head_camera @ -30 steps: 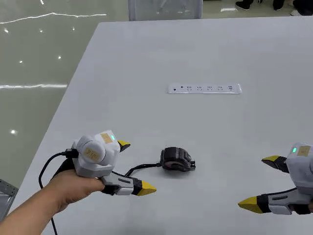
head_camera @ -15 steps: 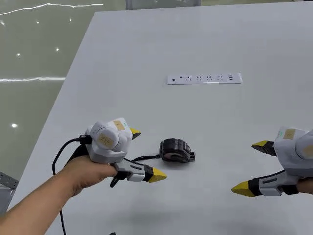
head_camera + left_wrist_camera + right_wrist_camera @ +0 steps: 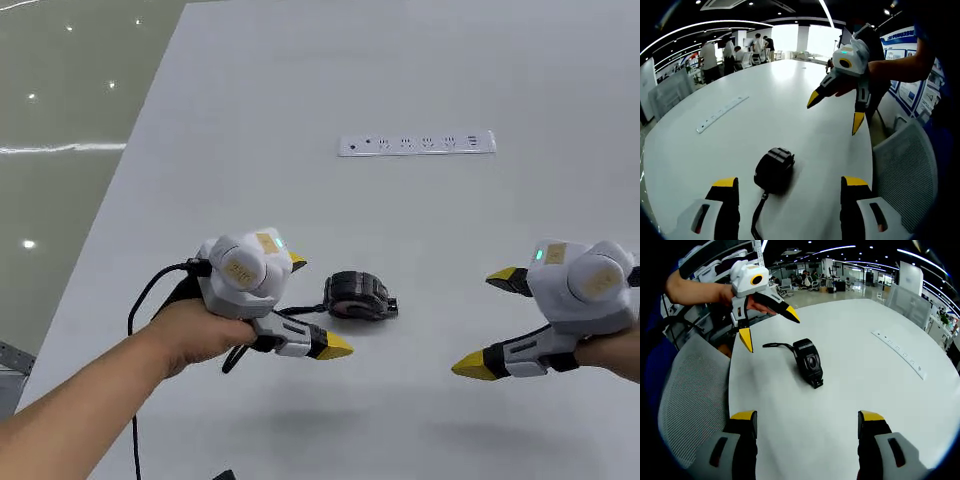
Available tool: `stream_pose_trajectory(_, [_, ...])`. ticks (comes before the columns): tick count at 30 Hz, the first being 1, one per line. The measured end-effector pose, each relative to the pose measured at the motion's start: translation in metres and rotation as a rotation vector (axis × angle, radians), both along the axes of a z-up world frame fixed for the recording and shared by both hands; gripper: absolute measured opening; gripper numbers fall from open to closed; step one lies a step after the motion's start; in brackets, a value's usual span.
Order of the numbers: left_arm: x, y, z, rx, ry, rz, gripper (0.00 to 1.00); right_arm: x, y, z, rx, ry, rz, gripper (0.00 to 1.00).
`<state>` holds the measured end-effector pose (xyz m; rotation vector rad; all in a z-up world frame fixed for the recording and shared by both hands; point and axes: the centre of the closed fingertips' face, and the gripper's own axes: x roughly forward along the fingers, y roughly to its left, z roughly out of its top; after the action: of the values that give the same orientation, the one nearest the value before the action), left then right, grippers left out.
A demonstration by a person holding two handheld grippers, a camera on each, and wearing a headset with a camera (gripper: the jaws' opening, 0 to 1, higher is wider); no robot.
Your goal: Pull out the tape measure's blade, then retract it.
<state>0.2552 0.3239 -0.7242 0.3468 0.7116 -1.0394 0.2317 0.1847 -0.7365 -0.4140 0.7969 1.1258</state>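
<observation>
1. Black round-cased tape measure [image 3: 360,296] lies on the white tabletop [image 3: 300,120], blade retracted.
2. White, yellow-tipped left gripper [image 3: 319,306] is just beside it, jaws spread apart, holding nothing.
3. Matching right gripper [image 3: 481,320] hovers well apart from it, jaws likewise spread.
4. Long white power strip [image 3: 417,144] lies farther back.

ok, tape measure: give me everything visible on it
The tape measure is a compact black case, plastic or rubber by its look, with a round hub on its side face. The blade is fully in, its tip at the mouth facing the right gripper. A black strap trails from the other end towards the left gripper. It sits on the white table, just ahead of the left gripper's open jaws; neither gripper touches it.
</observation>
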Motion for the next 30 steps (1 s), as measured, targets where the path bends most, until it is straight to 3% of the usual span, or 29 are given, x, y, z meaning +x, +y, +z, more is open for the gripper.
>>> stream_pose_trajectory(22, [0.022, -0.018, -0.025, 0.084, -0.003, -0.127, 0.69, 0.027, 0.035, -0.032, 0.015, 0.002, 0.121, 0.68])
stream_pose_trajectory(30, [0.026, -0.025, -0.034, 0.119, -0.011, -0.168, 0.65, 0.036, 0.046, -0.040, 0.031, -0.028, 0.164, 0.62])
